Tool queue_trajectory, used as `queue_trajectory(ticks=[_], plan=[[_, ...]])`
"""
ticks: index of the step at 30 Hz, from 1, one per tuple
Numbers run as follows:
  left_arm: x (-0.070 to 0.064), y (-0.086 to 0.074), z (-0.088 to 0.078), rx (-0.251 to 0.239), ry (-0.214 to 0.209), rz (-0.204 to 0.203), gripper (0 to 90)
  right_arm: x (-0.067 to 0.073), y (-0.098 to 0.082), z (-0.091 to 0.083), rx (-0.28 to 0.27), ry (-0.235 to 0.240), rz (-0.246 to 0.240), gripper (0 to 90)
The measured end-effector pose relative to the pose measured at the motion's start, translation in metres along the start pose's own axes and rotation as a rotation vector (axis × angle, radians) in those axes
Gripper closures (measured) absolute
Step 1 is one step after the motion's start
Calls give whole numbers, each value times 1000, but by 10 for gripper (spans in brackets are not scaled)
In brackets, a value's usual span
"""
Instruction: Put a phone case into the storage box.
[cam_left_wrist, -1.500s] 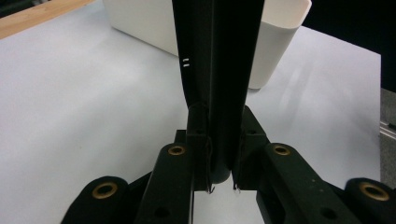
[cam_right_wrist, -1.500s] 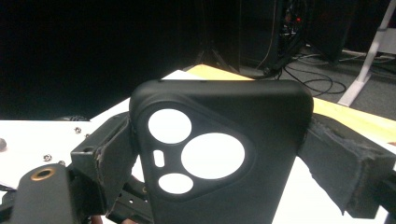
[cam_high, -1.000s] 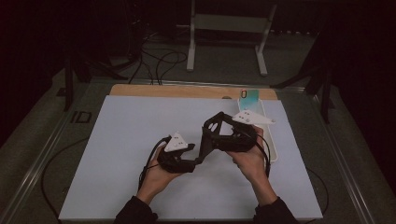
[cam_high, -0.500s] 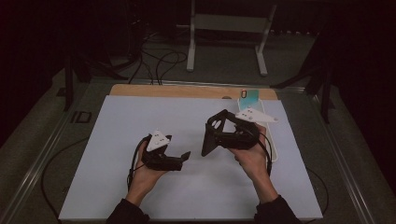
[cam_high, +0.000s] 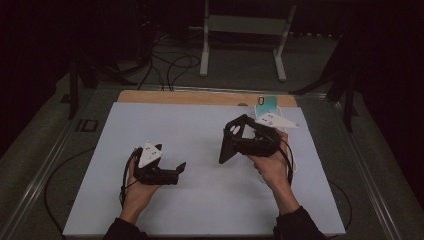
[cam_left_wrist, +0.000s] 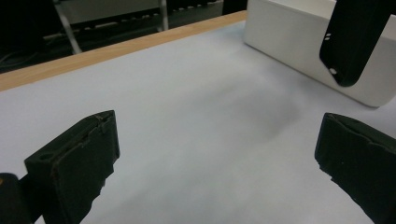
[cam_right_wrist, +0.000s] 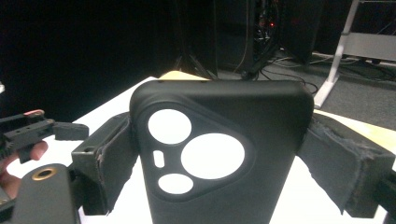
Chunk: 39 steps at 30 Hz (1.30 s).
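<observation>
My right gripper (cam_high: 240, 142) is shut on a black phone case (cam_high: 227, 150) and holds it above the right half of the white mat. In the right gripper view the case (cam_right_wrist: 219, 196) stands upright between the pads (cam_right_wrist: 109, 158), its camera cutouts facing me. My left gripper (cam_high: 181, 167) rests low over the mat's middle left, apart from the case. Its jaws have just been opening, and in the left gripper view they (cam_left_wrist: 215, 163) stand wide with bare mat between them. The case (cam_left_wrist: 352, 37) hangs at that view's upper right.
A white mat (cam_high: 200, 130) covers the table, with a wooden strip (cam_high: 190, 97) along its far edge. A white box (cam_left_wrist: 289, 42) lies behind the case. A small teal card (cam_high: 267, 102) stands at the far right. Cables and a white stand are on the floor beyond.
The left gripper has let go of the case, opened its jaws and drawn back to the left. The right gripper has kept the case nearly in place.
</observation>
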<state>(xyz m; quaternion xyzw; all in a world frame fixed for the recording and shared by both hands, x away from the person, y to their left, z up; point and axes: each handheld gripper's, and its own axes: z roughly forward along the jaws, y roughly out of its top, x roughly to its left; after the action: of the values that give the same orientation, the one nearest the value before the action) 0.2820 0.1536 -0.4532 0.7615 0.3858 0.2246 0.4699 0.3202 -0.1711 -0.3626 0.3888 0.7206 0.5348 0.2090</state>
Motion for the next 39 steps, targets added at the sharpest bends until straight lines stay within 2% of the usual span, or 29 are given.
queue_trajectory(ticks=[5,11,21,30,39], plan=[[9,-10,-10,-7,30,-9,2,-5,0,0,-3,-10,7,138],[19,-21,-20,-17,47,-31,2,-7,0,2,0,-21,15,138],[31,-39,-34,-11,81,-35,1,-11,-1,3,1,-30,15,138],[37,-48,-45,-18,109,-47,1,-14,2,2,-4,-42,21,138],[41,-55,-55,-47,109,-55,1,-20,5,0,-12,-54,23,138]])
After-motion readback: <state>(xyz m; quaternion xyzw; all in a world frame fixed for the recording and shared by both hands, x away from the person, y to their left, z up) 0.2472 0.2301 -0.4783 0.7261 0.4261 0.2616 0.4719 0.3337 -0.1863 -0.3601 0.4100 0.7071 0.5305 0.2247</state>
